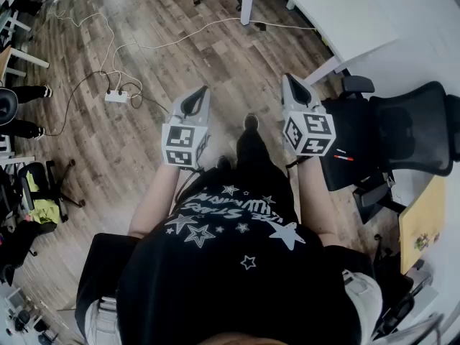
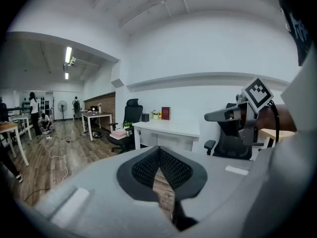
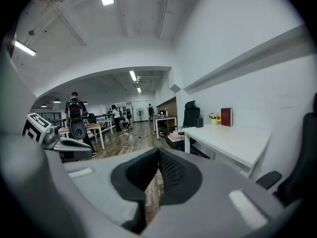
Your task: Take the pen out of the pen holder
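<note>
No pen or pen holder can be made out in any view. In the head view I hold both grippers out in front of me over the wooden floor. The left gripper (image 1: 203, 90) is shut, and in its own view the pads meet at the tip (image 2: 159, 150) with nothing between them. The right gripper (image 1: 286, 77) is likewise shut and empty (image 3: 158, 152). Both point slightly downward, towards a white desk (image 2: 168, 128) that carries a red book (image 2: 165, 113) and small items. Each gripper shows in the other's view, the right one (image 2: 233, 114) and the left one (image 3: 69, 145).
The white desk (image 1: 338, 13) stands ahead on the right, with a black office chair (image 1: 402, 128) beside me. A power strip (image 1: 115, 96) and cables lie on the floor to the left. Further desks, chairs and people (image 3: 74, 115) are farther off in the room.
</note>
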{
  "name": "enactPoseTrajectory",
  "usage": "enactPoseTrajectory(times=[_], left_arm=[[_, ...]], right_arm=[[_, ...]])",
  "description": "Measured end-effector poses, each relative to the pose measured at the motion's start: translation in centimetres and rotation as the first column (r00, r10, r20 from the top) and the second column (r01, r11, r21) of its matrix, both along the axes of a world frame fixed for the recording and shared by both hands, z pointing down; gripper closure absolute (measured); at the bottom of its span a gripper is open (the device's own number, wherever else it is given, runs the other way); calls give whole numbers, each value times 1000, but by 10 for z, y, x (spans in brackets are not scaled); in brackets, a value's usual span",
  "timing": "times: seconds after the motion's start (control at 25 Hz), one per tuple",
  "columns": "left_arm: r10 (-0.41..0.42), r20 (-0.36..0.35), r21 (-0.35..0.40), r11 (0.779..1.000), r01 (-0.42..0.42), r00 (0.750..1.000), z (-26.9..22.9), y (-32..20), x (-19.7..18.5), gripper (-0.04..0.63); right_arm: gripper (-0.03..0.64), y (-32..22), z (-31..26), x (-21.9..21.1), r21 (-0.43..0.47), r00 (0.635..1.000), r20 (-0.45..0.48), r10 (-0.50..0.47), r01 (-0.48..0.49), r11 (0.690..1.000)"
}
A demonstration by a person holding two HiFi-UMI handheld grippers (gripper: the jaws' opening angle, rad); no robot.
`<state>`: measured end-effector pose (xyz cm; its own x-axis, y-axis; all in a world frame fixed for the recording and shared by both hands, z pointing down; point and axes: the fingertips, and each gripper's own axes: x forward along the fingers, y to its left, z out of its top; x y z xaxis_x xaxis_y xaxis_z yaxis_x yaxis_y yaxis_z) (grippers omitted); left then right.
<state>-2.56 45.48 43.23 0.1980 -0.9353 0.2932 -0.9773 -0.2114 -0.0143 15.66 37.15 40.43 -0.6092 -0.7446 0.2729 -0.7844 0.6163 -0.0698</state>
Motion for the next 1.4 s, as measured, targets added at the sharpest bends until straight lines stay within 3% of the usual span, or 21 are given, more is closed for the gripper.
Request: enactPoseTrajectory(times=[0.32,0.56,0.8,0.84,0.92,1.04,1.4], left_arm=[[-9,-9,-25,1000,9,1000,10,-3,-6,584],[-26,-19,-37,999,26,999,16,4,-31,584],[-65,-35,-52,997,63,997,17,5,-50,584],[-72,-35,-53,996,70,997,18,4,-53,584],[-87,-37,-64,994,85,996,23,2,-60,584],[-108,-46,-83,991,104,993,29,-8,-69,584],[-107,-27,-126,987,103,994,50,-103,-72,584]], right_arm=[[612,-11,10,3,-13,1000,-7,2,-2,1000],[612,-13,13,-20,-28,1000,-15,2,-2,1000],[612,-26,7,-35,-15,999,44,-16,16,1000],[590,-29,7,-37,-14,999,42,-27,28,1000],[480,-36,10,-45,-21,998,33,-56,57,998],[428,-51,15,-54,-42,995,35,-89,91,995],[420,-148,51,-53,-107,994,41,-97,100,989]])
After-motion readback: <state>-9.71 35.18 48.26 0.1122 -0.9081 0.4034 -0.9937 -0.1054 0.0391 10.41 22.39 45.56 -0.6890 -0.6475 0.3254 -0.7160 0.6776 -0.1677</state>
